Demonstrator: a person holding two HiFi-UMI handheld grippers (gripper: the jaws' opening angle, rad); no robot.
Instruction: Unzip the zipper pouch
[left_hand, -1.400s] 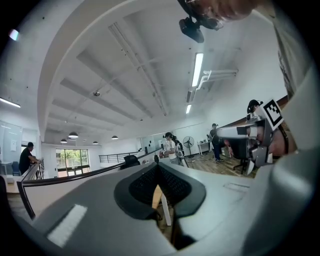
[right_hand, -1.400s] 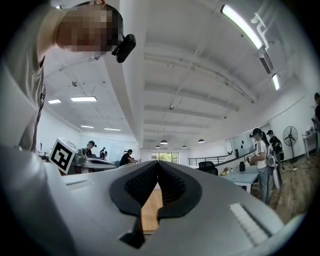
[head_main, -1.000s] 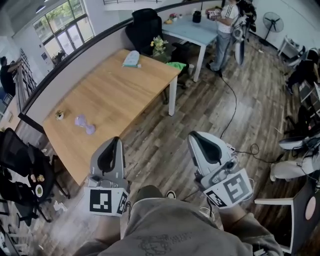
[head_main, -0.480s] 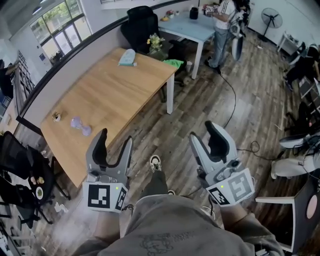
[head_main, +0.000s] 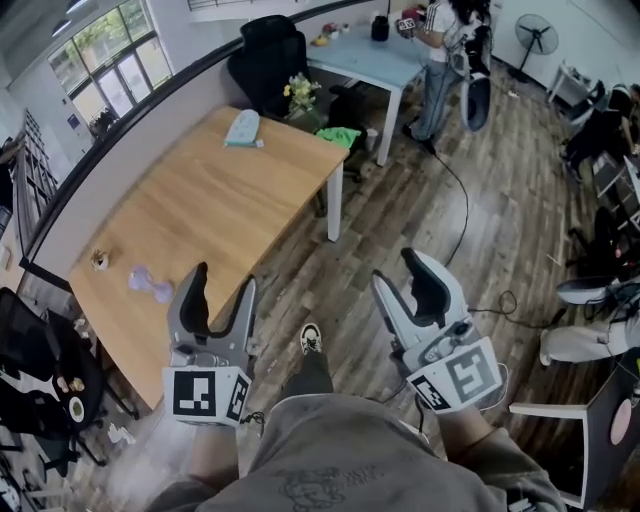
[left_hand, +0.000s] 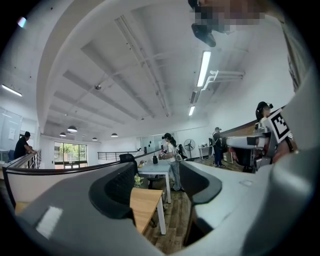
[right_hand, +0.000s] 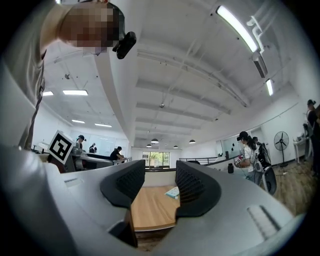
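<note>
Standing wide apart, the jaws of the left gripper (head_main: 224, 288) have just been opening and have nothing between them; its own view shows only a far corner of the wooden table (head_main: 215, 200) in the gap. The right gripper (head_main: 397, 270) is the same: its jaws have just been opening, are spread wide, and frame nothing but the tabletop well beyond them. In the head view both grippers sit low in the frame, side by side over the plank floor (head_main: 400, 200), still short of the table's near edge.

The pale teal flat thing at the table's far end, upper left of centre in the head view, is most likely the zipper pouch (head_main: 241, 128). It lies flat near the far corner, well apart from both grippers. A small purple toy (head_main: 148, 284) rests near the table's left end, and a person (head_main: 440, 50) stands at another table at the upper right.

The step in hand looks like the approach: nothing is gripped and the zipper is untouched. Next, both grippers must reach the pouch, one pinning its body, the other taking the pull tab.
</note>
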